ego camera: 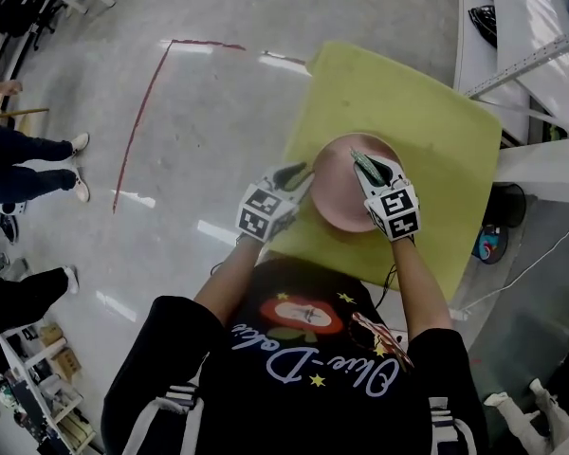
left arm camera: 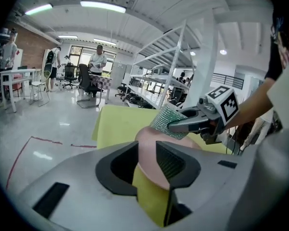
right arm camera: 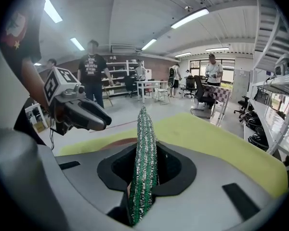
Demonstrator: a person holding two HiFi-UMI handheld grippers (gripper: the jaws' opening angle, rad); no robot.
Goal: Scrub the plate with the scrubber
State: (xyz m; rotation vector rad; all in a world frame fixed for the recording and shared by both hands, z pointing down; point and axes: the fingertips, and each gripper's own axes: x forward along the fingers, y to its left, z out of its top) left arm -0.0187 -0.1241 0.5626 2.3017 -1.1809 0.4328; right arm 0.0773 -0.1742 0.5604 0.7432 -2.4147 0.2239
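A pink plate (ego camera: 341,197) lies on the yellow table (ego camera: 398,102). My left gripper (ego camera: 299,174) is at the plate's left rim. In the left gripper view the plate (left arm camera: 145,143) runs into the gap between the jaws, which stand apart around its rim without pressing it. My right gripper (ego camera: 368,167) hovers over the plate's middle, shut on a green sparkly scrubber (ego camera: 364,165). That scrubber (right arm camera: 145,148) stands on edge between the right jaws. From the left gripper view the scrubber (left arm camera: 165,121) sticks out of the right gripper (left arm camera: 179,126) just above the plate.
White metal shelving (ego camera: 512,45) stands right of the table. A red line (ego camera: 137,126) marks the grey floor to the left. People's legs and shoes (ego camera: 38,164) show at the far left. Desks and chairs (left arm camera: 82,83) and several standing people fill the room beyond.
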